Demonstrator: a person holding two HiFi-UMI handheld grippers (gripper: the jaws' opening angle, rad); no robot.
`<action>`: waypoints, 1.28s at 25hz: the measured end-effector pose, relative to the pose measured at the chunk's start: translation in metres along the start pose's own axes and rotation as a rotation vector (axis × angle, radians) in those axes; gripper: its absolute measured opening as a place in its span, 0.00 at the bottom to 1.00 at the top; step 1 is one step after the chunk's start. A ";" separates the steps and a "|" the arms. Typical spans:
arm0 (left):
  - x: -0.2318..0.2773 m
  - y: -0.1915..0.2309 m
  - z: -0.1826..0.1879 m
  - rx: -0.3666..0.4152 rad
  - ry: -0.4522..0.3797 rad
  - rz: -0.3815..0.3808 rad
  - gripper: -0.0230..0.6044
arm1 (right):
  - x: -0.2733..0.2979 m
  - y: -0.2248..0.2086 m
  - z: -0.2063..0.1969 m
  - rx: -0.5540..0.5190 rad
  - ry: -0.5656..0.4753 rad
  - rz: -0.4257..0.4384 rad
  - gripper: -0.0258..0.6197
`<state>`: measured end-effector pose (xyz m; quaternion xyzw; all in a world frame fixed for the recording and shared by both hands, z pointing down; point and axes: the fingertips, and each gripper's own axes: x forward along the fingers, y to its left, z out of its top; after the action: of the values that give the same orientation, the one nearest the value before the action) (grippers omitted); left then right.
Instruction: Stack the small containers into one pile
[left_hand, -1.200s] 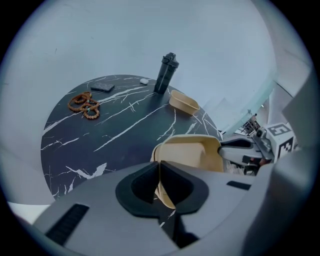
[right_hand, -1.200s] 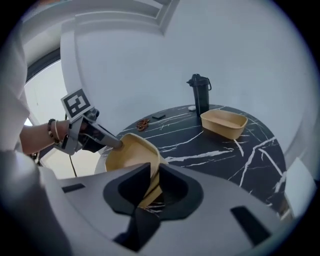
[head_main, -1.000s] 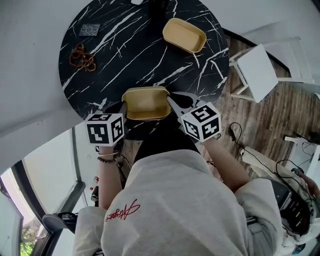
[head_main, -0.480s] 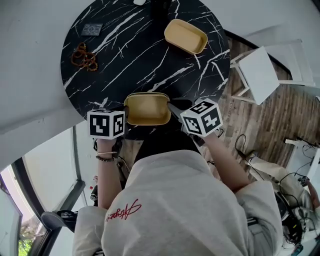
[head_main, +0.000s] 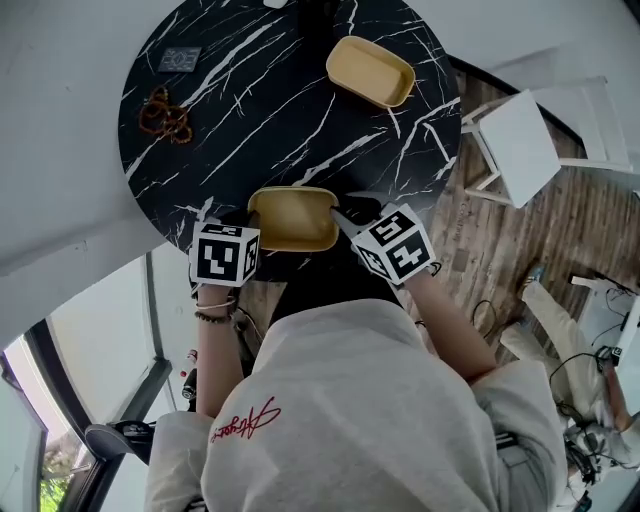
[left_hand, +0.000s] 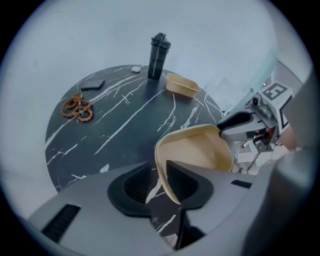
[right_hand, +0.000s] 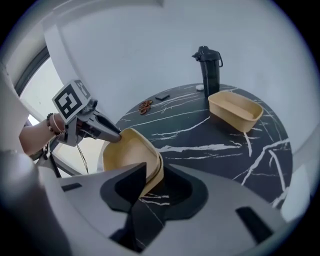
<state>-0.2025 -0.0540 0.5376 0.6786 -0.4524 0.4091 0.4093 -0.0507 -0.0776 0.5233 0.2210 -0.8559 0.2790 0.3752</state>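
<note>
Since a second ago the near container (head_main: 292, 218) has shifted slightly toward you, and both your tongs are opening. The left tongs (left_hand: 159, 182) stand apart with its left rim between them, against one jaw only, and the right tongs (right_hand: 157, 187) stand apart round its right rim without pinching it. It sits at the worktop's (head_main: 250, 110) near edge and, by its doubled rim, seems to be two nested, while the far container (head_main: 370, 70) lies well apart near the bottle (left_hand: 158, 56).
</note>
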 end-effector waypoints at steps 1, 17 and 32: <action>0.000 0.002 -0.002 0.020 -0.013 0.025 0.26 | -0.001 -0.001 0.001 -0.021 -0.018 -0.017 0.24; -0.072 0.014 0.163 0.273 -0.586 0.356 0.42 | -0.095 -0.126 0.080 0.044 -0.467 -0.408 0.26; 0.041 -0.037 0.283 0.287 -0.509 0.060 0.40 | -0.062 -0.235 0.091 0.284 -0.489 -0.496 0.26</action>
<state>-0.1042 -0.3182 0.4751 0.7966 -0.4980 0.2976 0.1701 0.0787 -0.3014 0.4976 0.5316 -0.7933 0.2347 0.1817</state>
